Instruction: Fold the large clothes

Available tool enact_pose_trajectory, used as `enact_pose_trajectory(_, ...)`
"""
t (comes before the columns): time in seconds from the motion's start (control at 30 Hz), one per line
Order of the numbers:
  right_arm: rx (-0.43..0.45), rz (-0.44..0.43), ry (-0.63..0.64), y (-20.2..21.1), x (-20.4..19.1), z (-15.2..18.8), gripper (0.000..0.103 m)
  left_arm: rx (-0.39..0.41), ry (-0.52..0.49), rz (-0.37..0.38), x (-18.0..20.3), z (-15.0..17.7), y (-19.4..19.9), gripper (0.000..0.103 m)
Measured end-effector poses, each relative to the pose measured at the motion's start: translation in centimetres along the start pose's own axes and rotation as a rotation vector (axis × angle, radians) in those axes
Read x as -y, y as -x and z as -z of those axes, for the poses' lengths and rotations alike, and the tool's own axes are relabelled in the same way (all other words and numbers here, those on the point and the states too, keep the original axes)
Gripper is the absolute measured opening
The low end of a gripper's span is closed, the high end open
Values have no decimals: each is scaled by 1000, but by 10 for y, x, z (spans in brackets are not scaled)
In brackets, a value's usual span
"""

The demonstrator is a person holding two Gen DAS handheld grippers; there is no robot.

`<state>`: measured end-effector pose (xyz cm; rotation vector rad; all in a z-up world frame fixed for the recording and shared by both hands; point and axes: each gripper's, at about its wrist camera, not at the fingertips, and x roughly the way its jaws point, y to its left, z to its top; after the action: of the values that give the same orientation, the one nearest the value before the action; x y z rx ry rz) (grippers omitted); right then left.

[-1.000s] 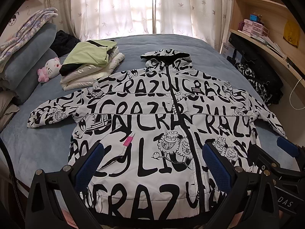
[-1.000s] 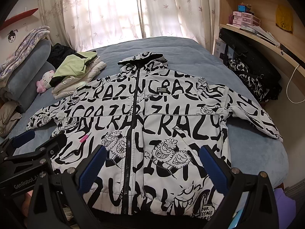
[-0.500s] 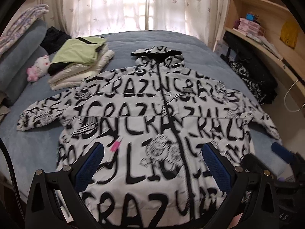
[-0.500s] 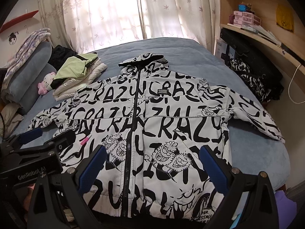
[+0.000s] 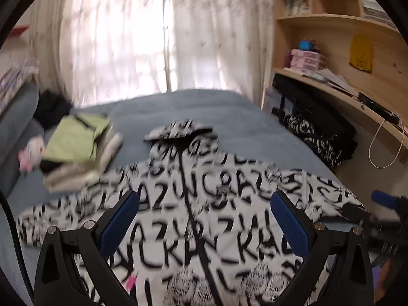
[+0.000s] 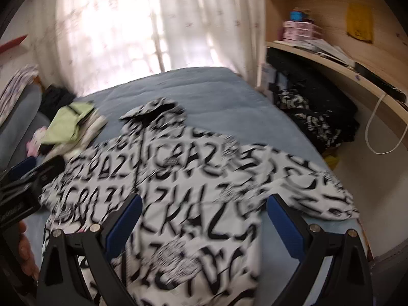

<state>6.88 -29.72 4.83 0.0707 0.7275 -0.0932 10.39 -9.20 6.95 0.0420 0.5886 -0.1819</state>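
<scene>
A large white hooded jacket (image 5: 204,204) (image 6: 183,178) with black lettering lies face up and zipped on the blue bed, hood away from me, sleeves spread to both sides. My left gripper (image 5: 205,215) hovers open above the jacket's chest, nothing between its blue pads. My right gripper (image 6: 204,214) also hangs open over the jacket's right half, empty. The right gripper's blue tip (image 5: 385,199) shows at the far right of the left wrist view; the left gripper's body (image 6: 28,178) shows at the left of the right wrist view. Both views are motion-blurred.
A stack of folded clothes (image 5: 76,148) topped by a green garment sits on the bed's left, beside a pink plush toy (image 5: 29,154) and grey pillows. Dark clothes (image 5: 318,132) pile up right of the bed under a wooden shelf (image 5: 344,94). Curtains (image 5: 153,33) hang behind.
Both grippers have moved forward over the jacket and tilted up, so the hem has left view and more shelf and curtain show. The jacket lies as before.
</scene>
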Motion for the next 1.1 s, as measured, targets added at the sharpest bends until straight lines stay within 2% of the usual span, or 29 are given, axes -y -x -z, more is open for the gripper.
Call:
enact_pose_trajectory(0.17,1,43,-83,-9,62,-29,99,-16,17,68,27,-28,-21,102)
enact_pose_trajectory(0.23,-6,65,-91,-12,82,-36,99,-30,38,67,35,-31,-30,102)
enact_pose_trajectory(0.37,19,161,-105,-15,118,-39,99,-88,84,35,49,-32,-67,102)
enact_pose_trajectory(0.47,1,171,-177,-26,151,-33,99,-128,107,27,60,-22,-98,102)
enact_pose_trajectory(0.67,-130,119,-429,-69,229,5,98,-232,105,5,83,5,-154,102)
enact_pose_trajectory(0.73,-174,110,-501,-83,250,22,97,-252,85,-25,91,13,-168,102)
enact_pose_trajectory(0.9,-271,15,-798,-113,308,74,94,-290,80,-37,100,30,-191,102)
enact_pose_trajectory(1.0,-300,-22,-930,-124,326,100,92,-335,82,-19,104,39,-202,102)
enact_pose_trajectory(1.1,-291,-63,-989,-132,332,114,88,-357,69,-11,109,46,-209,99)
